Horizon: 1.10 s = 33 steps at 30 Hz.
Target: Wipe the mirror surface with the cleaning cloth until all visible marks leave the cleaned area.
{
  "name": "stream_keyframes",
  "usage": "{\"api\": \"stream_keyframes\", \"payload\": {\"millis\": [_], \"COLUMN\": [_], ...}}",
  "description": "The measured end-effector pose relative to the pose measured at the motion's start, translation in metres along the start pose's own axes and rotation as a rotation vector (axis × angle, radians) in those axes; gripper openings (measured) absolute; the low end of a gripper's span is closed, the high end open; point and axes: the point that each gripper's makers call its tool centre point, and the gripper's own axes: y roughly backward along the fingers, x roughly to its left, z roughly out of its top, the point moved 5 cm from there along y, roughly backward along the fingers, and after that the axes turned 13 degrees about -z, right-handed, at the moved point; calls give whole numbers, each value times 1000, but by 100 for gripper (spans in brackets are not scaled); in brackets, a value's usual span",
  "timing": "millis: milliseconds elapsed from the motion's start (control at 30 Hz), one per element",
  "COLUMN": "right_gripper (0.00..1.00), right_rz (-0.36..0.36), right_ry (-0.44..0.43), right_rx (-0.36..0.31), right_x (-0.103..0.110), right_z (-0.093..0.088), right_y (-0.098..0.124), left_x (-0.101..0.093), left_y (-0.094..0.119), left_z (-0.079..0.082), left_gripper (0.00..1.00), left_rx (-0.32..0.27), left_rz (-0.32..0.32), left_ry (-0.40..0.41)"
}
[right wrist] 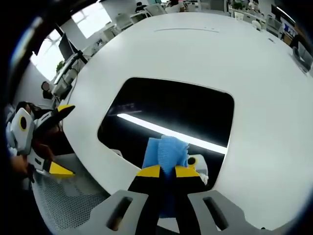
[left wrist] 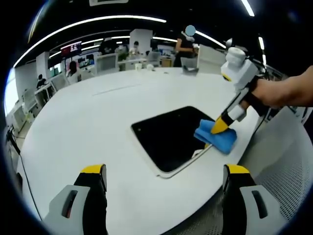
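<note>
A dark rectangular mirror [left wrist: 168, 136] with a white frame lies flat on the white table [left wrist: 88, 122]. In the right gripper view the mirror [right wrist: 171, 112] reflects a ceiling light strip. My right gripper [right wrist: 167, 171] is shut on a blue cleaning cloth [right wrist: 166, 152] and presses it on the mirror's near edge. From the left gripper view, that gripper [left wrist: 221, 126] comes in from the right with the cloth [left wrist: 215, 134] on the mirror's right corner, held by a person's hand [left wrist: 286, 90]. My left gripper [left wrist: 164, 171] is open, above the table short of the mirror. It also appears as the left gripper [right wrist: 56, 139] beyond the table edge.
The table edge [left wrist: 244, 152] runs just right of the mirror, with a perforated grey surface [left wrist: 288, 181] below it. Desks, monitors and people [left wrist: 185, 45] fill the office behind the table. A grey mesh area [right wrist: 68, 200] lies under the left gripper.
</note>
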Motion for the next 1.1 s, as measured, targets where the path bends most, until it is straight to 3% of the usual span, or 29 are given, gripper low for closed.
{"api": "stream_keyframes", "payload": {"millis": [433,1100], "right_gripper": [3,2], "right_rz": [3,-6], "right_ry": [20,-12], "right_rx": [10,11], "right_x": [-2,-26], "right_z": [1,-4], "right_y": [-1,2], "left_x": [-1,-1], "left_y": [0,0], "left_z": [0,1], "left_gripper": [100,100], "left_rx": [-3,-1], "left_rz": [-2,3], "left_ry": [5,7]}}
